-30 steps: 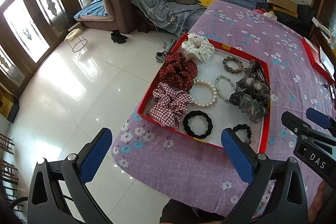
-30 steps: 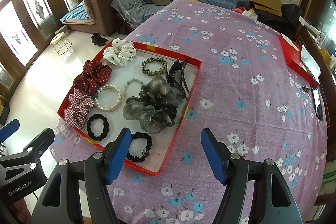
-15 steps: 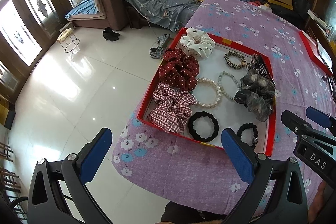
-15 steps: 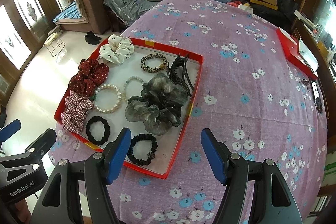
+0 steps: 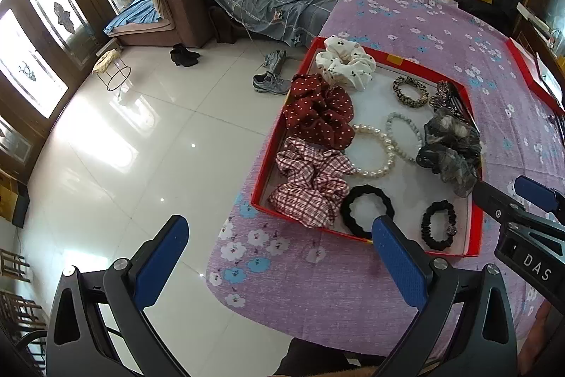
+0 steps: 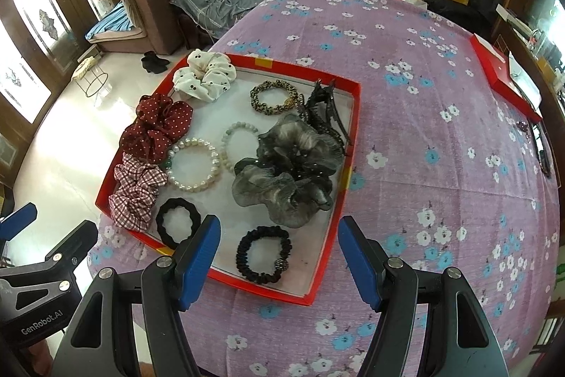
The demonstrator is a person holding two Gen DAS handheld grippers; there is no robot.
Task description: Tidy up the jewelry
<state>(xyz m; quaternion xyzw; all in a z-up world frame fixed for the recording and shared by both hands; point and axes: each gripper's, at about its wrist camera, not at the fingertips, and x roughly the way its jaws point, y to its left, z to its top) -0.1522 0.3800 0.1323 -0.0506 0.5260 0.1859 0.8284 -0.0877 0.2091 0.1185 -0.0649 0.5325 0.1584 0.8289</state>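
Both grippers, left gripper (image 5: 279,257) and right gripper (image 6: 279,257), wide open and empty, have come closer to the red tray (image 6: 348,144); jewelry lies inside.

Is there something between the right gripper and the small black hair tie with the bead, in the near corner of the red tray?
Nothing visible blocks it. The right gripper is open above the black hair tie, which lies alone on the tray floor. The grey organza scrunchie sits just beyond it, apart.
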